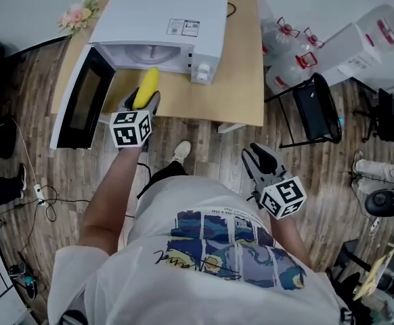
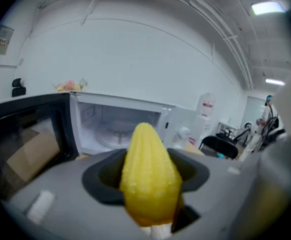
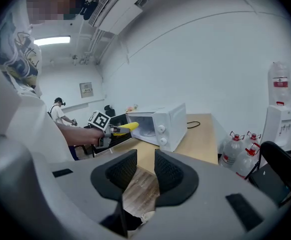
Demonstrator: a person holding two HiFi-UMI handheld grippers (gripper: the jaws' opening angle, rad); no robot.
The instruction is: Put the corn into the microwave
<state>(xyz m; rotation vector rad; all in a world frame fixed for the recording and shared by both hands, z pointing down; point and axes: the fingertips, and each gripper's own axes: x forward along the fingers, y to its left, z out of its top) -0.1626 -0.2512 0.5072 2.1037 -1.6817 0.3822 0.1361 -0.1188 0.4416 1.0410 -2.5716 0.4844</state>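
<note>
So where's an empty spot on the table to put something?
The table right of the microwave is bare, and so is the strip in front of it. It's crowded at the open door, where the left hand-held gripper holds the corn.

Left gripper (image 1: 143,101) extended, jaws clamped on corn (image 1: 146,87); right gripper (image 1: 259,153) back, jaws apart.

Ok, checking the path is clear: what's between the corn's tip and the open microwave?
Nothing. In the left gripper view the corn points straight at the open microwave with no object between; the head view shows only bare table there.
</note>
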